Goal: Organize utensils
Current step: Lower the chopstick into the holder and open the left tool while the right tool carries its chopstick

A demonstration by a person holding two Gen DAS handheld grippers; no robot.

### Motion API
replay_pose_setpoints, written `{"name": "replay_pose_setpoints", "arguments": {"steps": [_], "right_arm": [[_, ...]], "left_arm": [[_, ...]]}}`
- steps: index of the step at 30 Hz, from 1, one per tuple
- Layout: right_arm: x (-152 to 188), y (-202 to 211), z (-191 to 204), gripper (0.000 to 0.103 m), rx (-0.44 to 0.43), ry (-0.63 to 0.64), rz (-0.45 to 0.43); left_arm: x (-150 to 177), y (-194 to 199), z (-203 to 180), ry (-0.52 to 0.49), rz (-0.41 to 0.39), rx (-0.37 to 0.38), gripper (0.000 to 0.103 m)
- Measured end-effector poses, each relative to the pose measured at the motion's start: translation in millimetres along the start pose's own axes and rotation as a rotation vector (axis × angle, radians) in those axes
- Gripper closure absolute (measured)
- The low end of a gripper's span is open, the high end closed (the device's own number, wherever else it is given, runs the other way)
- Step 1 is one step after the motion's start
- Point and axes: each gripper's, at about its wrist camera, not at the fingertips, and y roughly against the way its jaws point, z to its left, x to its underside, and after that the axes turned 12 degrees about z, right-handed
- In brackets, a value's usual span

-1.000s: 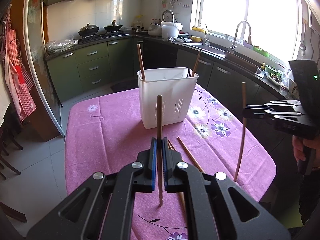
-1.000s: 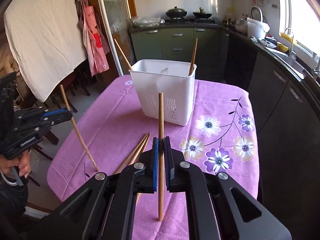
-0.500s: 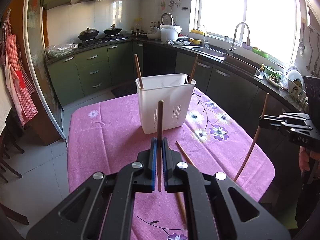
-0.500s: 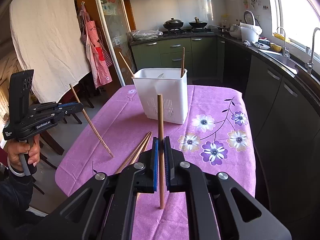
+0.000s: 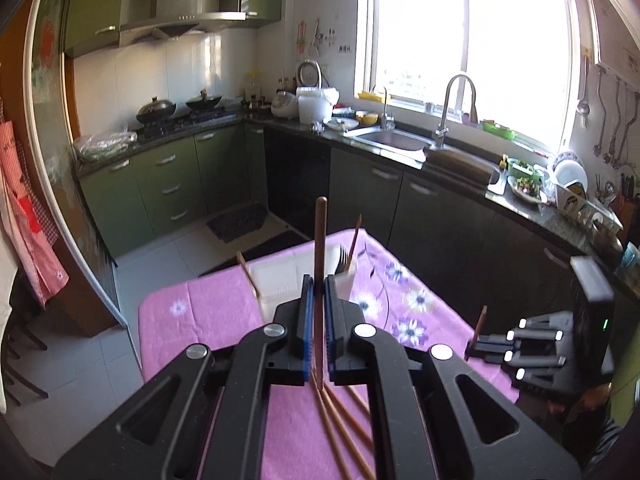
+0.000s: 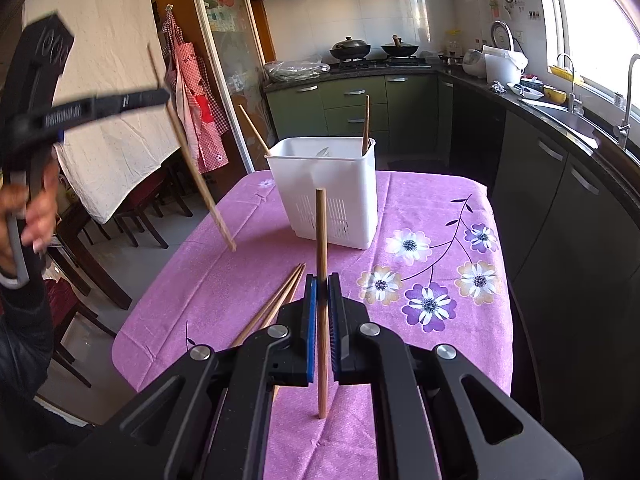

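My left gripper point(image 5: 316, 284) is shut on an upright wooden chopstick point(image 5: 321, 232), held high over the table just short of the white utensil holder point(image 5: 280, 276). From the right wrist view this gripper point(image 6: 160, 96) hangs at upper left, its chopstick point(image 6: 196, 176) slanting down toward the cloth. My right gripper point(image 6: 321, 284) is shut on another upright chopstick point(image 6: 321, 232), nearer the table's front edge; it also shows in the left wrist view point(image 5: 480, 344). The holder point(image 6: 332, 196) has two chopsticks leaning in it. Loose chopsticks point(image 6: 280, 304) lie on the cloth.
A purple flowered tablecloth point(image 6: 432, 208) covers the table. Dark chairs point(image 6: 132, 216) stand off its left side. Green cabinets and a counter with a sink point(image 5: 392, 140) run behind and to the right. A person's hand point(image 6: 36, 216) grips the left tool.
The left gripper has risen well above the table with its chopstick and come closer to the holder. The right gripper drew back a little earlier and then stayed put.
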Motion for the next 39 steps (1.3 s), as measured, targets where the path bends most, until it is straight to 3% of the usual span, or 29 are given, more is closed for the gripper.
{"name": "replay_pose_setpoints", "arguments": {"steps": [7,13,20,28,29,33,35,37,38,39], "right_arm": [[1,1,-5,0.097,-0.012,-0.004,-0.004],[2,-1,-9,0.097,-0.024,-0.007,0.0],[1,-1,-12,0.097,-0.026,-0.014,0.003],[-4,-1,-12,0.097,-0.039,-0.02,-0.004],[-7,0,-12,0.097,-0.042,-0.019,-0.008],[-26,5,-7,0.097,-0.063,-0.005,-0.032],[-39,10,-4,0.097,-0.065,0.007,-0.052],[-57,18,1,0.097,-0.066,0.021,-0.093],[-64,22,2,0.097,-0.069,0.023,-0.11],[-76,29,2,0.097,-0.074,0.024,-0.142]], "left_arm": [[-60,12,-2,0.003,-0.093,-0.034,0.098],[-89,-15,6,0.033,-0.109,-0.09,0.098],[-90,-70,30,0.087,-0.049,-0.095,0.098],[-57,-119,35,0.091,0.073,-0.074,0.097],[-54,-121,34,0.089,0.079,-0.072,0.095],[-42,-119,34,0.089,0.083,-0.055,0.064],[-36,-107,31,0.078,0.056,-0.057,0.063],[-27,-91,28,0.068,0.021,-0.062,0.049],[-19,-79,27,0.075,-0.01,-0.065,0.032],[-11,-68,27,0.082,-0.041,-0.074,0.022]]}}
